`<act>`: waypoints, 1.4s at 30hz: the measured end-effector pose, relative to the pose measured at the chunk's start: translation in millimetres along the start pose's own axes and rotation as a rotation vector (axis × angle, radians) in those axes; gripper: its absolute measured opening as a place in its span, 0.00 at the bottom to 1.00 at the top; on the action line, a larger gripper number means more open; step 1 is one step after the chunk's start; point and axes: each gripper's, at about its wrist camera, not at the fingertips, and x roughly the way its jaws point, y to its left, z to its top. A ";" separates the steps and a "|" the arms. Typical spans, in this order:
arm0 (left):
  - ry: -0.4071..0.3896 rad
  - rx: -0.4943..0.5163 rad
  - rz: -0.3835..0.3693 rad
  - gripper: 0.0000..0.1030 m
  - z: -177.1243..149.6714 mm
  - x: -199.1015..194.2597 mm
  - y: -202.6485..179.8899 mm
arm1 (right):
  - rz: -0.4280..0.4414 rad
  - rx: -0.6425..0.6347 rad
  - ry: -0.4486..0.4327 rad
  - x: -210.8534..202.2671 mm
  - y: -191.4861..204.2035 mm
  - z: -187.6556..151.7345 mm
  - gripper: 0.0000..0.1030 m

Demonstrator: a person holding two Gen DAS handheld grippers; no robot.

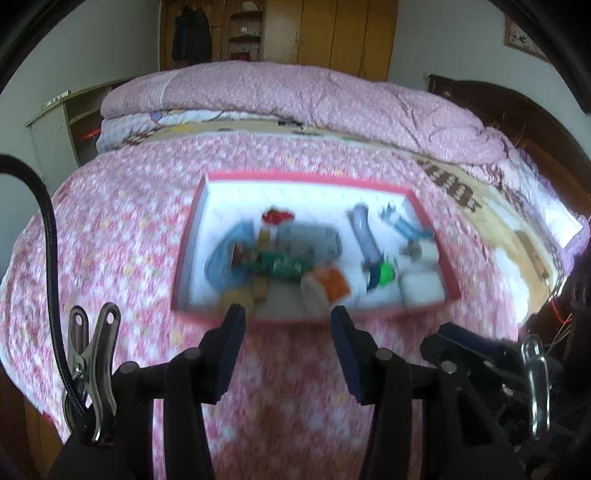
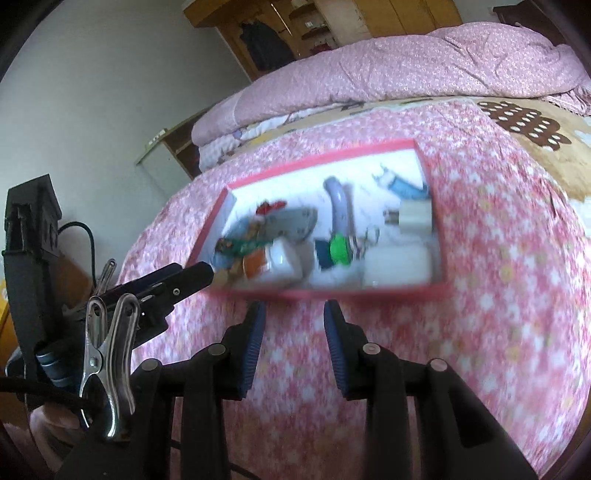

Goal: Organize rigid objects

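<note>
- Nearest in the left wrist view, the left gripper [image 1: 287,314] is held with its jaws wide apart and nothing between them, just short of the near rim of the tray.
- The right gripper [image 2: 293,308] is likewise spread and empty, above the pink floral bedspread [image 2: 480,295] and close to the same rim; in its view, the tip of the left gripper is seen touching or nearly touching the tray's near left corner.
- The rigid objects are all found inside the red-rimmed tray [image 1: 192,236], which lies flat on the bedspread: an orange-and-white piece [image 1: 332,284], a green piece [image 1: 386,275], a white block [image 1: 421,288], a lilac tube [image 1: 364,230], a light-blue toy [image 1: 406,225] and a red-topped piece [image 1: 277,218] over a grey one.
- Both views are blurred by motion, so finer names cannot be given.
- The step cannot be settled: objects gathered in the tray would suit a collection finished as well as a heap awaiting sorting.
- Should one be picked, a clean approach over the near rim is called for; the left cluster is overlapped and crowded.
- Farther off, a folded pink quilt [image 1: 295,88] and a wooden wardrobe [image 1: 332,33] are seen, well clear of the work.
</note>
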 end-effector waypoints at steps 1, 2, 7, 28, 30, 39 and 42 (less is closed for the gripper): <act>0.008 0.002 0.005 0.49 -6.5 -0.7 0.8 | -0.017 -0.005 0.007 0.2 0.4 -4.7 0.33; 0.013 0.002 0.009 0.49 -11.3 -0.2 1.9 | -0.045 -0.014 0.015 0.3 1.4 -11.4 0.33; 0.054 -0.016 0.038 0.49 -38.4 7.7 9.6 | -0.175 -0.024 0.064 8.9 -0.1 -37.4 0.35; 0.058 0.016 0.091 0.78 -78.9 31.9 11.5 | -0.388 -0.101 0.030 27.8 18.8 -68.8 0.57; 0.059 0.010 0.086 0.79 -78.4 32.1 12.7 | -0.393 -0.105 0.028 28.6 19.3 -69.4 0.59; 0.060 0.039 0.095 0.82 -79.9 34.2 7.6 | -0.413 -0.110 0.024 31.5 20.5 -69.3 0.61; 0.061 0.038 0.096 0.82 -79.7 34.4 7.5 | -0.423 -0.100 0.022 32.9 20.7 -68.0 0.62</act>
